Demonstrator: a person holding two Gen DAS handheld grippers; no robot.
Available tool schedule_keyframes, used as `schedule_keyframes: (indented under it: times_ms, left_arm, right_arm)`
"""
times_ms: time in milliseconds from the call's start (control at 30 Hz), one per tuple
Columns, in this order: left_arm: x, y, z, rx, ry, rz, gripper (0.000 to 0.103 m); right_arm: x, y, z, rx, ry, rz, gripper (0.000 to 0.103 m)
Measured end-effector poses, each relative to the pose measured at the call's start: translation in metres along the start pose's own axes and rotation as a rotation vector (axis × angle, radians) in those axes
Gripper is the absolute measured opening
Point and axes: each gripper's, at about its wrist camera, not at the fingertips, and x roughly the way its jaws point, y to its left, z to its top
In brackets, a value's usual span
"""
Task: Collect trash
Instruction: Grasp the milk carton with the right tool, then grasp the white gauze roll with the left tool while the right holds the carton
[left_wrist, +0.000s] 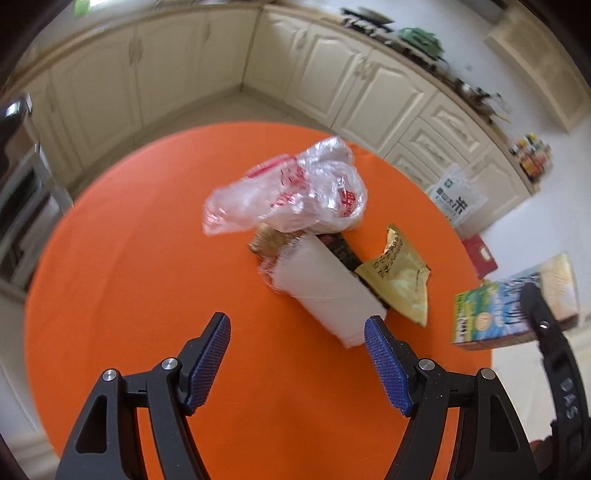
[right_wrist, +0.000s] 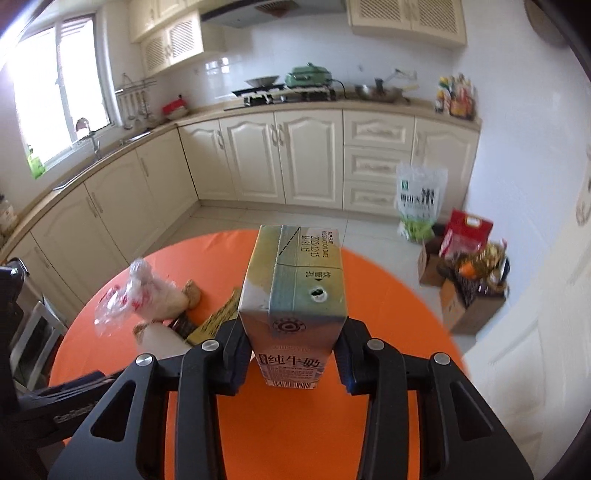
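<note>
Your right gripper (right_wrist: 293, 363) is clamped on the milk carton (right_wrist: 293, 295): both pads press its sides near the lower end, and the carton stands up between the jaws above the orange table (right_wrist: 388, 317). The punched straw hole on its top face points toward the camera. In the left view the same carton (left_wrist: 491, 314) shows at the right, past the table's edge, with a black finger of the right gripper across it.

Your left gripper (left_wrist: 297, 328) hangs over the table with jaws apart and nothing between them. Its right pad (left_wrist: 384, 365) sits just beside the base of the white cup (left_wrist: 325, 291); you cannot tell whether they touch.

The rest of the trash sits in one heap near the table's middle. The cup lies on its side. A crumpled clear bag (left_wrist: 291, 188) with red print lies on the far side of it. A gold wrapper (left_wrist: 402, 277) lies to the cup's right, and a dark wrapper (left_wrist: 343, 251) shows between the two. A brown scrap (left_wrist: 267, 242) peeks out under the bag.

Cream cabinets (right_wrist: 280, 158) line the kitchen behind.
</note>
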Motion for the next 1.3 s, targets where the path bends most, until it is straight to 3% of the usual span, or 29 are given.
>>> schedule_keyframes:
  times_ms: [300, 400, 533, 567, 600, 667, 700, 733, 1067, 1300]
  left_arm:
    - [0.038, -0.002, 0.024, -0.261, 0.081, 0.008, 0.071]
    - [0.045, 0.000, 0.030, -0.328, 0.058, 0.010, 0.071]
    - [0.052, -0.005, 0.038, -0.370, 0.015, 0.065, 0.071]
    - [0.053, -0.009, 0.040, -0.353, 0.016, 0.081, 0.070]
    - [0.055, -0.013, 0.043, -0.320, 0.023, 0.083, 0.061]
    - [0.059, -0.021, 0.046, -0.249, 0.037, 0.097, 0.053]
    - [0.059, -0.021, 0.048, -0.220, 0.039, 0.060, 0.042]
    - [0.059, -0.022, 0.048, -0.214, 0.050, 0.042, 0.038]
    - [0.050, -0.001, 0.055, -0.037, 0.141, 0.026, 0.034]
    - [0.018, -0.006, 0.031, 0.089, 0.088, 0.076, 0.032]
  right_arm:
    - [0.025, 0.002, 0.035, -0.111, -0.038, 0.085, 0.038]
    - [0.035, 0.009, 0.037, -0.148, -0.035, 0.106, 0.038]
    - [0.044, 0.010, 0.037, -0.165, -0.025, 0.121, 0.038]
    - [0.045, 0.009, 0.036, -0.163, -0.022, 0.129, 0.038]
    - [0.046, 0.008, 0.035, -0.160, -0.020, 0.134, 0.038]
    - [0.045, 0.006, 0.033, -0.151, -0.018, 0.136, 0.038]
    - [0.044, 0.004, 0.032, -0.145, -0.018, 0.135, 0.038]
    - [0.043, 0.003, 0.031, -0.142, -0.017, 0.135, 0.038]
    - [0.023, -0.009, 0.013, -0.087, 0.019, 0.125, 0.038]
    - [-0.012, -0.012, -0.022, -0.002, 0.055, 0.099, 0.038]
